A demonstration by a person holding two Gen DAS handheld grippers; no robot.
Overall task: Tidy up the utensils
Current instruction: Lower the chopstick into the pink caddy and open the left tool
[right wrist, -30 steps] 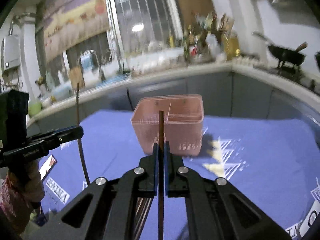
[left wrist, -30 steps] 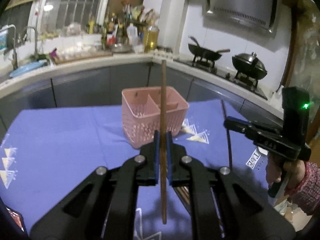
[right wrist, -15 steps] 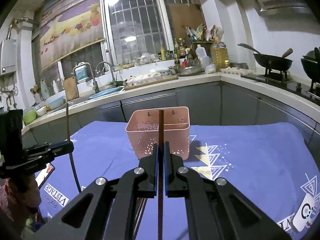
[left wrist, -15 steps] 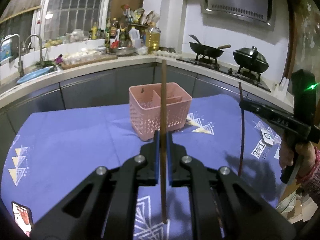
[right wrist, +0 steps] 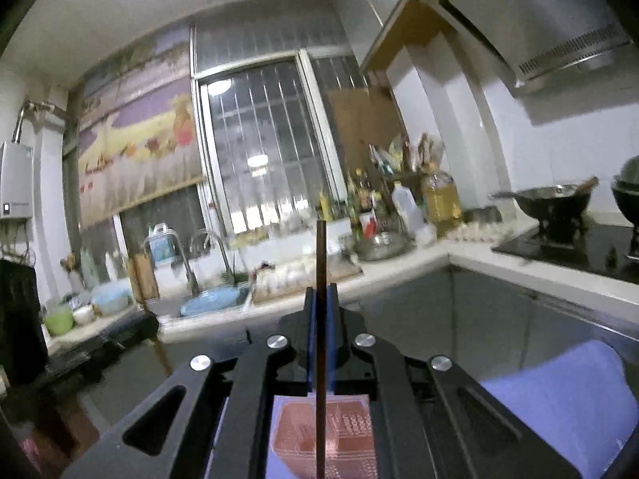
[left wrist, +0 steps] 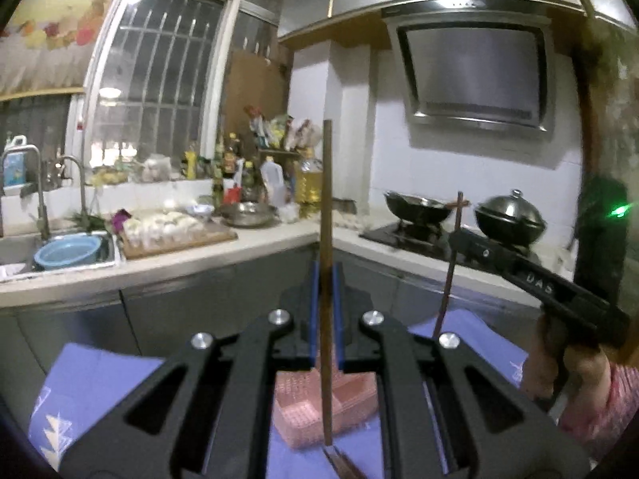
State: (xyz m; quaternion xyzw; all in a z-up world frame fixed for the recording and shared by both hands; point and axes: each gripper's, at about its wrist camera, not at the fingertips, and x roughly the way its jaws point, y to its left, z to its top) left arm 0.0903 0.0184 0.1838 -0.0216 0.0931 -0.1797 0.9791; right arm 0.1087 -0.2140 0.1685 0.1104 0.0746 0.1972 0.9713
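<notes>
Chopsticks, one per gripper. Left gripper [left wrist: 326, 275] has its jaws pinched tight on a brown chopstick [left wrist: 327, 199] held upright, top end well above the jaws, lower end hanging over the pink basket [left wrist: 303, 419]. Right gripper [right wrist: 320, 299] likewise clamped on a darker chopstick [right wrist: 320, 255], also upright, its lower end crossing over the same basket [right wrist: 351, 435] in the right wrist view. Basket is perforated with a divider inside; which compartment each stick sits above, cannot tell. It stands on the blue-clothed surface [left wrist: 92, 379], low in both views and partly hidden behind the gripper bodies. More chopstick-like sticks [left wrist: 339, 463] lie on the cloth just in front of the basket. Right gripper also visible from the left wrist view, off to the side with a hand [left wrist: 559, 363] on its grip.

Step, judged: carry phase, both sticks raised above the basket, not yet inserted. Next move calls for lining each lower tip over one compartment, lowering straight down, then opening the jaws. Risk: tips catching the rim or divider, sticks colliding.

Beyond: kitchen counter with sink [left wrist: 60, 247], bottles, stove with wok [left wrist: 415, 203].
</notes>
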